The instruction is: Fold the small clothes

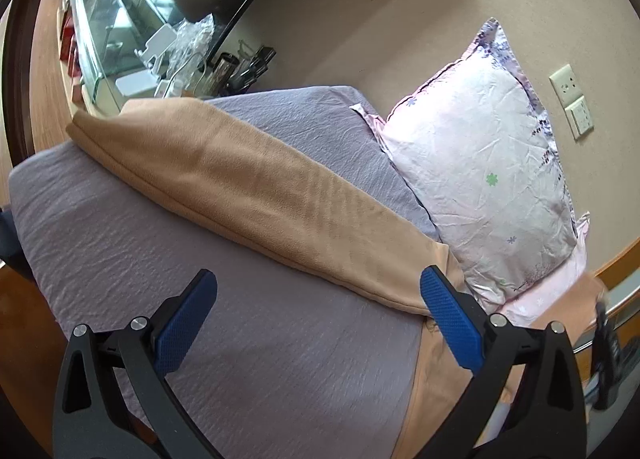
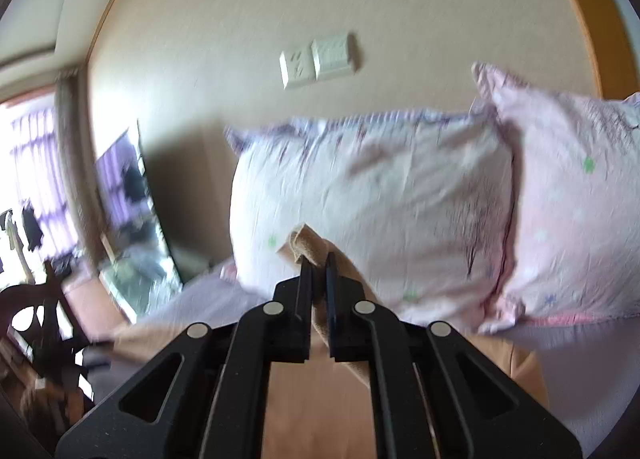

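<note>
With our right gripper [image 2: 319, 259] pinching the cloth [image 1: 248, 183] corner near the pillow [image 1: 476, 163] and our left gripper [image 1: 318, 313] wide open, empty, we should carry that corner across evenly.

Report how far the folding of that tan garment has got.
Done: part of the tan garment already lies doubled over in a long band across the grey bedsheet. In hand: the right gripper is shut on a garment edge, lifted in front of the pillows. The left gripper is open, holding nothing. Left: laying down the lifted edge and finishing the fold.
</note>
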The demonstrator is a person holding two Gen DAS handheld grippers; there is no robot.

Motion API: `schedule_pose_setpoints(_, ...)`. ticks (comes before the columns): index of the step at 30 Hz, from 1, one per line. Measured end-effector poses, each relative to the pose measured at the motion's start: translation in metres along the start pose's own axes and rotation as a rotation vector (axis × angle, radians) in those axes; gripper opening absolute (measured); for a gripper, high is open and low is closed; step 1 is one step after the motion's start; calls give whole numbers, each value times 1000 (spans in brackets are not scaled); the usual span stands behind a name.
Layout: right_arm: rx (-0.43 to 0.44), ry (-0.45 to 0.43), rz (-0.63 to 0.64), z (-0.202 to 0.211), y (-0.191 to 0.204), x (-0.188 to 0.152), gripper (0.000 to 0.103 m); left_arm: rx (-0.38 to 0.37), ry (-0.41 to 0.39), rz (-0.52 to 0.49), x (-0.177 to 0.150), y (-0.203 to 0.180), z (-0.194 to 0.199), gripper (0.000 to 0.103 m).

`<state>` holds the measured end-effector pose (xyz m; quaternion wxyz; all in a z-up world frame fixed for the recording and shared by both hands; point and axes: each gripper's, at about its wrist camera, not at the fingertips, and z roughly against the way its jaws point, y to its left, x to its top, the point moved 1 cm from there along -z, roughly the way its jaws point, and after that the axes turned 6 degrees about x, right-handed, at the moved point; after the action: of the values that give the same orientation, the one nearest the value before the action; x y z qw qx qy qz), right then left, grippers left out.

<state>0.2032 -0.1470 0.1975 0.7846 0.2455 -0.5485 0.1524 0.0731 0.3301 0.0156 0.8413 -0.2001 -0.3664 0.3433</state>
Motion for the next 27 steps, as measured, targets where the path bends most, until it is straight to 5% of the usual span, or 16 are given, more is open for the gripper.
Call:
schedule_pose_setpoints(2,-17,91,16,-36,10,-18,6,3,-5,-15,0,-2,2,102)
schedule_pose_setpoints(5,-34,342,36,-115,21,-83,6,14,-2,-25,1,-2,-1,102)
schedule_pose_setpoints(8,93,583,-88,-160,25,-139,13,9,25,3,2,3,-8,102)
schedule_pose_setpoints(9,118,602,-121,-162,24,-145,16,12,29,9,2,5,-8,102)
schedule_pose_setpoints(11,129,567,-136,-155,22,-146,31,11,32,25,3,9,-9,102)
schedule_pose_setpoints(13,94,541,-143,-152,16,-142,57,14,26,37,5,10,-9,102)
schedule_pose_setpoints(16,124,721,-199,-171,8,-164,58,31,30,49,9,11,-14,102)
schedule_pose_setpoints(21,117,572,-224,-133,-4,-146,55,37,45,97,12,17,-19,102)
schedule_pose_setpoints(24,7,483,-168,-118,-26,-123,54,33,43,96,11,17,-18,102)
schedule_pose_setpoints(27,-130,509,-114,-120,-63,-112,50,39,48,83,11,16,-19,102)
